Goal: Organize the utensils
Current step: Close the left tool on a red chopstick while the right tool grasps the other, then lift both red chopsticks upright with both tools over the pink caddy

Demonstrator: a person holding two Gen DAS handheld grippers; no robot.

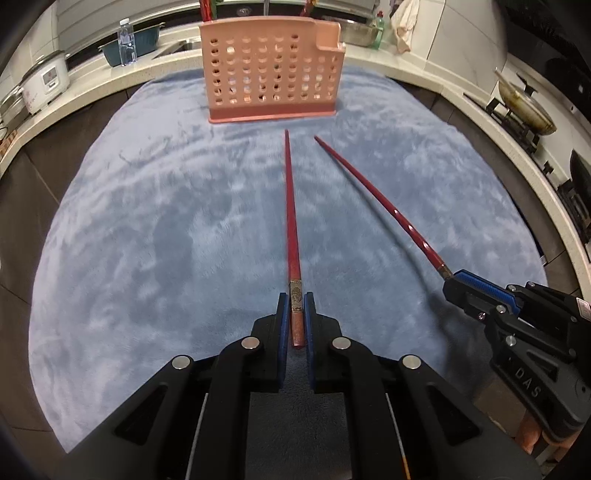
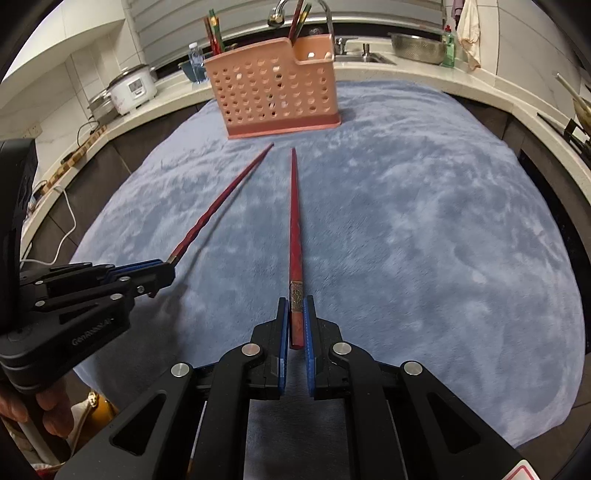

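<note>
My left gripper (image 1: 296, 300) is shut on the gold-banded end of a red chopstick (image 1: 291, 206) that points at the pink perforated utensil holder (image 1: 273, 74). My right gripper (image 2: 296, 303) is shut on a second red chopstick (image 2: 295, 221), also pointing at the holder (image 2: 277, 92). Each gripper shows in the other view, the right gripper (image 1: 452, 278) and the left gripper (image 2: 168, 264), each with its chopstick (image 1: 376, 199) (image 2: 225, 199). Both chopsticks are held above the blue-grey fleece cloth (image 1: 166, 240). Several chopsticks (image 2: 216, 29) stand in the holder.
A rice cooker (image 2: 133, 88) and a water bottle (image 1: 126, 42) stand on the left counter. The sink with its tap (image 2: 280, 11) lies behind the holder. A metal bowl (image 2: 417, 46) and a green bottle (image 2: 448, 50) stand at the back right. A wok (image 1: 524, 107) sits on the stove.
</note>
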